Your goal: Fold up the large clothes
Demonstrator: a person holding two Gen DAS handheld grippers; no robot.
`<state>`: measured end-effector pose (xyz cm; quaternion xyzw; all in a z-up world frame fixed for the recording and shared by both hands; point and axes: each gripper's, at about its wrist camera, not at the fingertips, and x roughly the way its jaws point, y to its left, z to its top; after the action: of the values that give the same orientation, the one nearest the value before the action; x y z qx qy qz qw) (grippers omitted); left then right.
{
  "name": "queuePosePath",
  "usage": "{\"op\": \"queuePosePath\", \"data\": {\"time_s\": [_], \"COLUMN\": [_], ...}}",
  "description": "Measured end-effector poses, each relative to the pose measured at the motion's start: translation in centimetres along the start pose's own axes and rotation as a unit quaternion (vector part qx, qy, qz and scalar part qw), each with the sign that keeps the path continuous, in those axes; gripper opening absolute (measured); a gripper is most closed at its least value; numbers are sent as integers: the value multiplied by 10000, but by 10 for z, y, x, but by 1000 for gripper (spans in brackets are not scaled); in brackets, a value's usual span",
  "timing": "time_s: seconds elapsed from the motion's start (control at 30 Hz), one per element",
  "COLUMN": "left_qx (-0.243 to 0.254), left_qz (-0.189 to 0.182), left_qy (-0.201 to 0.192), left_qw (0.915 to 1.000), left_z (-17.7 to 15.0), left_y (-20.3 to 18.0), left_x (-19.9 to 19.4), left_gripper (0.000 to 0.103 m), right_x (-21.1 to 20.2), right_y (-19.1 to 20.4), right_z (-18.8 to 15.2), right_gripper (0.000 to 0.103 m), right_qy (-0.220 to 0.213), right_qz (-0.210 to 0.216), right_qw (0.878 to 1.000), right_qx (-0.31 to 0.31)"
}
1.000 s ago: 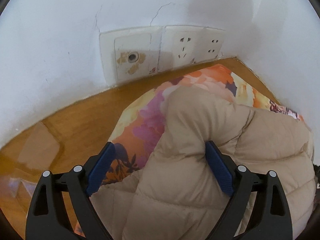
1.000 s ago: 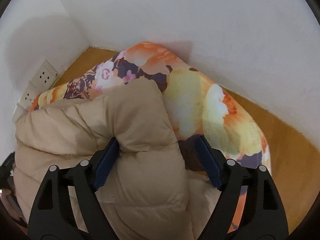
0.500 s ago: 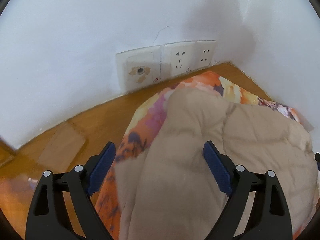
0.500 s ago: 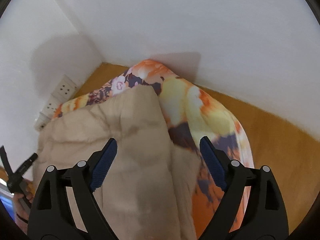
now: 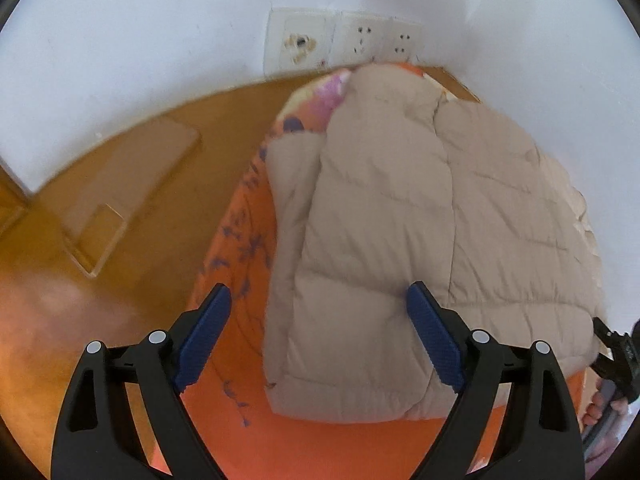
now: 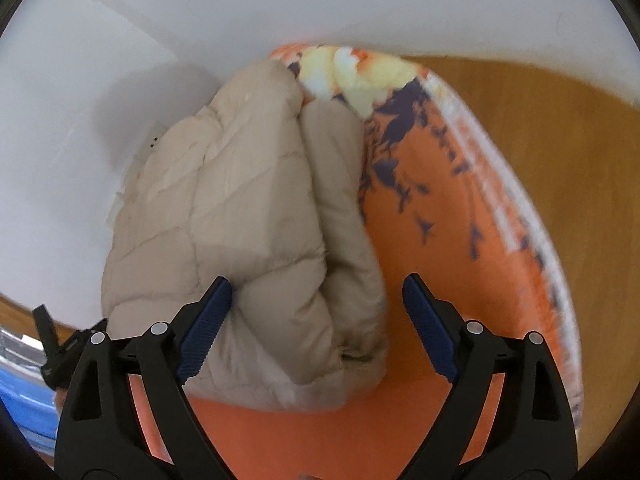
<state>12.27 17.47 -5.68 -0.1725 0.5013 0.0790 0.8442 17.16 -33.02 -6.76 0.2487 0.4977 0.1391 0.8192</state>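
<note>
A beige quilted puffer jacket [image 5: 384,216] lies folded into a thick bundle on an orange floral cloth [image 5: 248,272], pushed into the wall corner. It also shows in the right wrist view [image 6: 248,216] on the same cloth [image 6: 452,232]. My left gripper [image 5: 319,330] is open and empty, held above the bundle's near left edge. My right gripper [image 6: 316,320] is open and empty, held above the bundle's near right edge. Neither gripper touches the jacket.
White walls meet in a corner behind the bundle. Wall sockets [image 5: 362,42] sit low on the left wall. The wooden floor [image 5: 132,184] shows on the left and on the right [image 6: 560,152]. The other gripper [image 5: 616,356] shows at the right edge. Blue items [image 6: 20,396] lie at the far left.
Both grippers have let go of the jacket and pulled back and up. The jacket now rests folded on the floral cloth, and more of the cloth and floor is in view.
</note>
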Motion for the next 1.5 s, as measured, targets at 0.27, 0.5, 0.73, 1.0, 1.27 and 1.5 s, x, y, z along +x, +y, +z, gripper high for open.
{"op": "queuePosePath", "data": {"time_s": [0.27,0.5,0.73,1.0,1.27,1.5], "left_qx": [-236,752,1171,1657,1744,1881], "left_qz": [-1092,-1117,-1300,-818,-427,-450], "left_qy": [315,356,692,638,289,-61], "left_qw": [9932,9902,9821,9807,9833,9811], "left_z": [-4,-8,-34,-64,-69,-71], "left_y": [6,-14,-33,-53,-54,-77], "left_x": [10,-6,-24,-27,-68,-97], "left_gripper": [62,26,26,40,54,55], "right_x": [7,-23,-79,-90,-97,-109], "right_y": [10,16,1,-20,-26,-42], "right_z": [-8,-27,-62,-87,-88,-91], "right_gripper": [63,23,22,37,65,76], "right_qy": [-83,-334,-468,-262,-452,-551], "right_qz": [440,607,325,-52,0,149], "right_qw": [9984,9964,9956,9960,9955,9948], "right_qx": [331,492,748,854,830,842]}}
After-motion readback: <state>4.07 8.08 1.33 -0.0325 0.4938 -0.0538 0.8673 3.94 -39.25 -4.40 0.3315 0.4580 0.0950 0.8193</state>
